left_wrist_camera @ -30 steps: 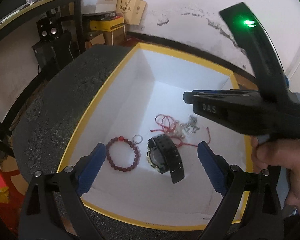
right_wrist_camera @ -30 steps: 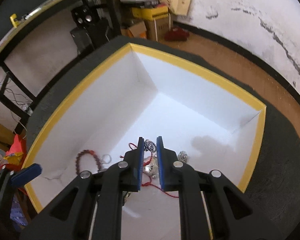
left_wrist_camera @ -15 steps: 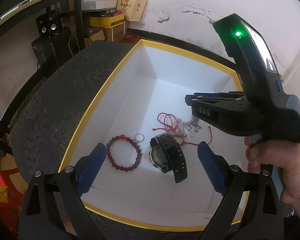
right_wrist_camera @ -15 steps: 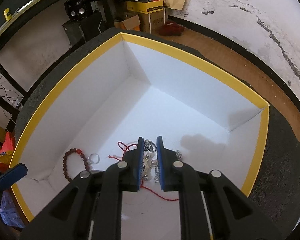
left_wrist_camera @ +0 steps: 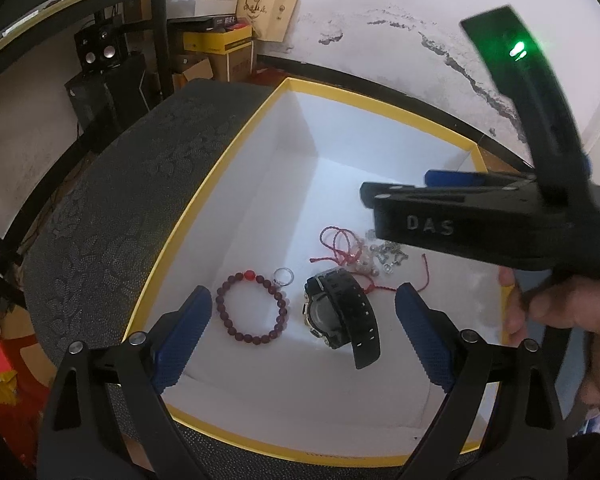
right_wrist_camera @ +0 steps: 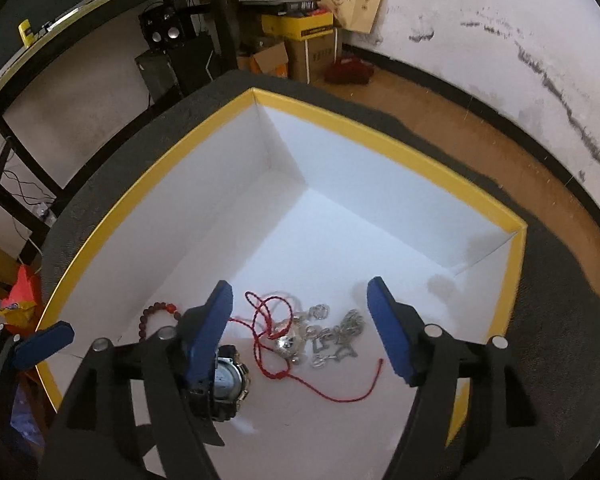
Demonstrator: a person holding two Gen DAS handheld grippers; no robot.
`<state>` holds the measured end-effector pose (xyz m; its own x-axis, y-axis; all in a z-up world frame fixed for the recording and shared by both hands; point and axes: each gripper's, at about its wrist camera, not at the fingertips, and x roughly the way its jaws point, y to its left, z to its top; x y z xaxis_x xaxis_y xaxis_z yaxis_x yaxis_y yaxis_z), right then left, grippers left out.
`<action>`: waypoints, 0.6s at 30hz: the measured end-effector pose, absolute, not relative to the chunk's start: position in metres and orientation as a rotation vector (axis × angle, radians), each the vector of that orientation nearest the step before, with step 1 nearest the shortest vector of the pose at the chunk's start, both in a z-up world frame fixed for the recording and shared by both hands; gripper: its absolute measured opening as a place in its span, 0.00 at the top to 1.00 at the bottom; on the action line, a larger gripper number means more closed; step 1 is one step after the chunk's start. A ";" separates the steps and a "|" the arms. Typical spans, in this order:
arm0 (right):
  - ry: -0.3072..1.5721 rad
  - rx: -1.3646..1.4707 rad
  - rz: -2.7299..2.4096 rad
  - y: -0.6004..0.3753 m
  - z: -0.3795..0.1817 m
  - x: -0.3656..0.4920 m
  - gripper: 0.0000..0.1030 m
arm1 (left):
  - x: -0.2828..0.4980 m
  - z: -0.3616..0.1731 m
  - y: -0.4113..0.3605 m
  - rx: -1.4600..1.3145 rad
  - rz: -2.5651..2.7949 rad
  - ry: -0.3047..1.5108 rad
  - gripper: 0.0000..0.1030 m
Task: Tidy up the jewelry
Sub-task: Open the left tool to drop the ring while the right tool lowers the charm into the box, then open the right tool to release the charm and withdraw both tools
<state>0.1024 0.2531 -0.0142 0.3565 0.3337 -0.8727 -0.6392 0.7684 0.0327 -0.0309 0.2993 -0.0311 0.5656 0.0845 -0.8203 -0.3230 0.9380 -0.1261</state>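
A white box with a yellow rim (left_wrist_camera: 188, 208) (right_wrist_camera: 204, 130) holds the jewelry. A dark red bead bracelet (left_wrist_camera: 252, 308) (right_wrist_camera: 156, 314), a small silver ring (left_wrist_camera: 283, 277), a black watch (left_wrist_camera: 342, 312) (right_wrist_camera: 228, 380), a red cord (left_wrist_camera: 340, 246) (right_wrist_camera: 268, 332) and a silver chain with charms (left_wrist_camera: 384, 258) (right_wrist_camera: 324, 336) lie on its floor. My left gripper (left_wrist_camera: 304, 336) is open and empty above the bracelet and watch. My right gripper (right_wrist_camera: 300, 328) is open and empty above the cord and chain; its body (left_wrist_camera: 452, 226) shows in the left wrist view.
The box sits on a dark patterned cloth (left_wrist_camera: 112, 208) (right_wrist_camera: 572, 320). Behind stand a black-framed desk (left_wrist_camera: 80, 12), speakers (left_wrist_camera: 98, 54) and cardboard boxes (left_wrist_camera: 220, 52) against a scuffed white wall (left_wrist_camera: 380, 20). A brown floor (right_wrist_camera: 440, 120) lies beyond.
My right gripper has opened from shut and rose a little; the red cord and silver chain lie spread on the box floor. The left gripper stays open and has barely moved.
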 end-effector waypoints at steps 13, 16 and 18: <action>0.875 -0.279 0.550 0.178 0.043 0.071 0.06 | -0.023 -0.022 0.275 -0.271 0.207 0.894 0.07; 0.834 -0.215 0.465 0.129 0.057 0.060 0.06 | -0.018 -0.015 0.259 -0.257 0.172 0.882 0.06; 0.817 -0.156 0.421 0.097 0.063 0.056 0.06 | -0.015 -0.009 0.243 -0.235 0.148 0.867 0.06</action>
